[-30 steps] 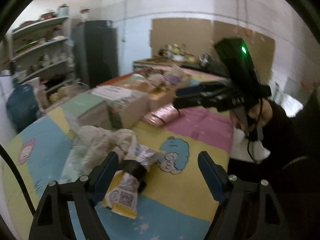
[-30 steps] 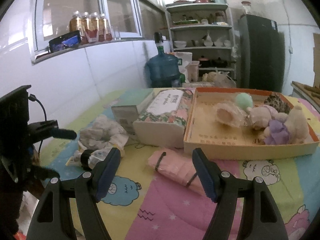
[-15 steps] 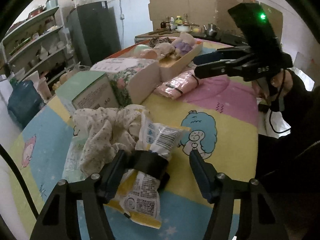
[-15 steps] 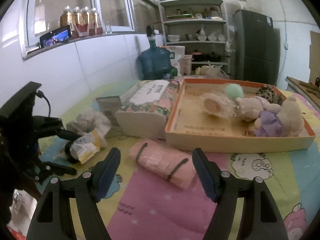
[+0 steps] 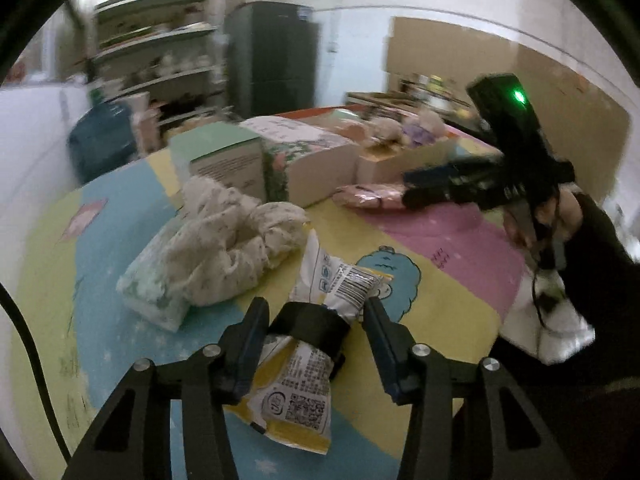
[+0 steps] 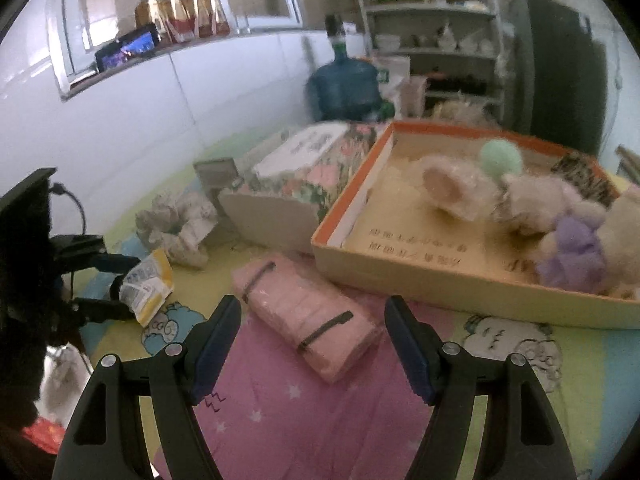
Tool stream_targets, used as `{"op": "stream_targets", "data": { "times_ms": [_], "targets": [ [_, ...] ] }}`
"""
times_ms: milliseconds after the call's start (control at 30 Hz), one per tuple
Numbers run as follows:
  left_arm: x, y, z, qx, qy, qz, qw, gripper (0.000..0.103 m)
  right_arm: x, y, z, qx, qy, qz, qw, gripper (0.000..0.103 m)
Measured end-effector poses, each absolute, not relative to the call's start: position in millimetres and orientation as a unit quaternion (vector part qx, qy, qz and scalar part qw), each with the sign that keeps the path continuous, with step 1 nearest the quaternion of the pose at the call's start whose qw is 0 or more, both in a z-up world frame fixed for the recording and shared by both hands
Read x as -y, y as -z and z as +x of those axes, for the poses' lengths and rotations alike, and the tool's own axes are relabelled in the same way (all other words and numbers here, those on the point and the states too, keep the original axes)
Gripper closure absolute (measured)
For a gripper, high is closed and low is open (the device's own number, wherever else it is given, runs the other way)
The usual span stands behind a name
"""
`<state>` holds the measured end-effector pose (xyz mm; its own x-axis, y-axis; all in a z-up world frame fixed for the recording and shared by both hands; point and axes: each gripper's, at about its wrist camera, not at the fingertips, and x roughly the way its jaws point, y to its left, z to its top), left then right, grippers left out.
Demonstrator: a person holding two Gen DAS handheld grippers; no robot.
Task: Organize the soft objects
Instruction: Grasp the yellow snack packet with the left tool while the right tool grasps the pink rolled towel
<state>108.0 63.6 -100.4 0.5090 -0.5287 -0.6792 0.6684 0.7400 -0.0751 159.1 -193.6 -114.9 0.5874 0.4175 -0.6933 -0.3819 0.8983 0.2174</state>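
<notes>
Left wrist view: we see the left gripper (image 5: 316,322) with its jaws just closed inward around a yellow-and-white snack packet (image 5: 300,384) that wears a black band (image 5: 310,326). The left finger touches the band; whether the right finger presses the packet we cannot tell. The packet lies on the pastel cartoon mat (image 5: 440,304). Just to its far left sits a crumpled pale cloth (image 5: 232,240) over a greenish tissue pack (image 5: 154,296). Farther off stand a green box (image 5: 224,156) and a floral tissue box (image 5: 308,160).

Right wrist view: we see the right gripper (image 6: 314,340) with its jaws wide apart and holding nothing, poised over a pink folded bundle (image 6: 308,312) bound by two dark straps, which lies on the mat between the finger lines. To the far right, an orange-rimmed cardboard tray (image 6: 352,208) holds plush toys (image 6: 532,204). At the left edge the left gripper appears around the snack packet.
</notes>
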Motion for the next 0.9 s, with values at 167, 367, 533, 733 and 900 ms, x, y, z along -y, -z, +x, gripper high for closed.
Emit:
{"op": "stream_targets", "data": {
  "times_ms": [167,367,533,733,900],
  "targets": [
    [-62,103,106,-0.381,0.249,0.066,0.888,0.053,182,114,135,-0.416,-0.29,0.052,0.86,0.028],
    [-45,111,108,-0.376,0.211,0.12,0.894,0.049,177,100,120,-0.382,-0.235,0.016,0.894,0.027],
    [-51,112,116,-0.386,0.215,0.073,0.894,0.048,163,107,139,-0.39,-0.222,0.014,0.894,0.027],
    [-59,115,111,-0.374,0.203,0.039,0.904,0.053,143,117,152,-0.406,-0.191,-0.035,0.893,0.033],
    [-69,115,109,-0.365,0.195,-0.001,0.911,0.057,124,120,139,-0.393,-0.173,-0.082,0.899,0.063]
  ]
}}
